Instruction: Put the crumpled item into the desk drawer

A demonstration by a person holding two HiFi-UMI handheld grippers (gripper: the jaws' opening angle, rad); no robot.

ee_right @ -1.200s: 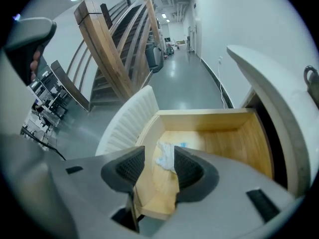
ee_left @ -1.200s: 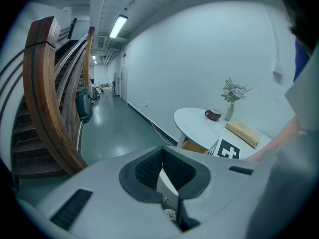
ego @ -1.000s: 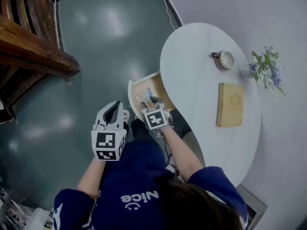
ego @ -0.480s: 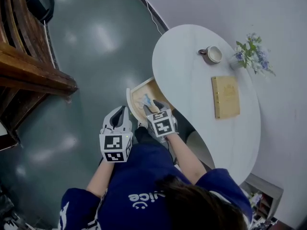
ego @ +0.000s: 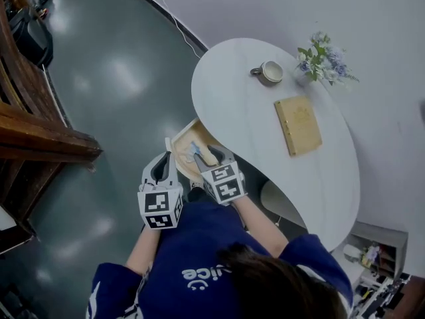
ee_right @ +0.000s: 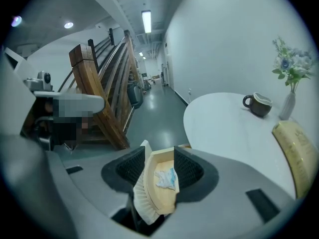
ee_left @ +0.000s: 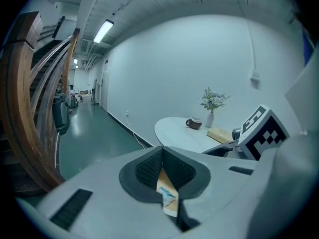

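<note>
White, and the biggest thing below me, is the one oval desk point(ego: 265, 158). Its single wooden drawer point(ego: 184, 138) stands pulled out at the near edge. I hold two grippers just in front of it. My left gripper point(ego: 165, 159) has its jaws closed tip to tip with nothing between them. My right gripper point(ee_right: 159, 166) has its jaws spread wide over the drawer, gripping nothing; the drawer's pale front and wood floor show in the gap. On the desk top lie one tan book point(ego: 298, 125), one mug point(ego: 269, 72) and one small vase of flowers point(ego: 317, 62). The one crumpled item point(ee_right: 166, 178), white and blue, lies on the drawer floor.
</note>
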